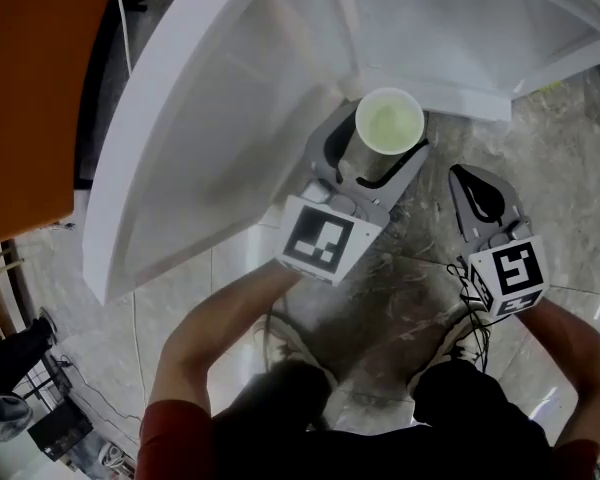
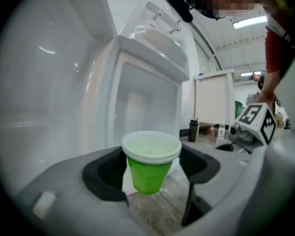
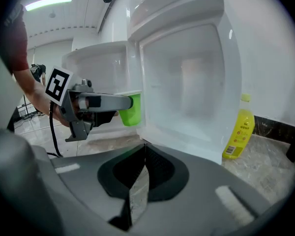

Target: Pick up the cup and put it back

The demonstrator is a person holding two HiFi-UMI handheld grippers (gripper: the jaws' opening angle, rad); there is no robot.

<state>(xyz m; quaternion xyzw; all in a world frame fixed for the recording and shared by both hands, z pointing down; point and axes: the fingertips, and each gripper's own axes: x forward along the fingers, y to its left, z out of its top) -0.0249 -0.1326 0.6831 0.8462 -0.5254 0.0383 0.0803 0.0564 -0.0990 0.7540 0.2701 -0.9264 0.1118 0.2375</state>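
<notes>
In front of the white fridge (image 1: 230,98): the person stood at its open front, and its white panels filled the top of the head view. I judged the step in hand to be carrying the cup at the opening, with the set-down not yet done.
Stone floor (image 1: 410,298): it ran right up to the fridge's foot. The fridge's own lower lip looked like the one thing to catch on, so the cup's base should clear it first.
Left gripper (image 1: 378,158): it was close before the fridge opening and near level, with its jaws spread wide and clamped on the cup from both sides. The squeeze needed no change. A thin cup would probably buckle under more and slip under less.
Right gripper (image 1: 472,183): it was a little farther from the fridge than the left one, with its jaws pressed together and nothing between them. It was best held out of the left one's line to the opening.
Yellow bottle (image 3: 240,129): it stood upright just beside the fridge's white panel, well apart from the cup, and posed no concern.
Cup (image 2: 148,171): it was green outside and pale inside, upright with its mouth up, and hung clear of the floor just before the fridge. Whether it held liquid could not be told. So it should travel level, be set flat on a surface in the fridge, and be let go only once it stood on its own.
</notes>
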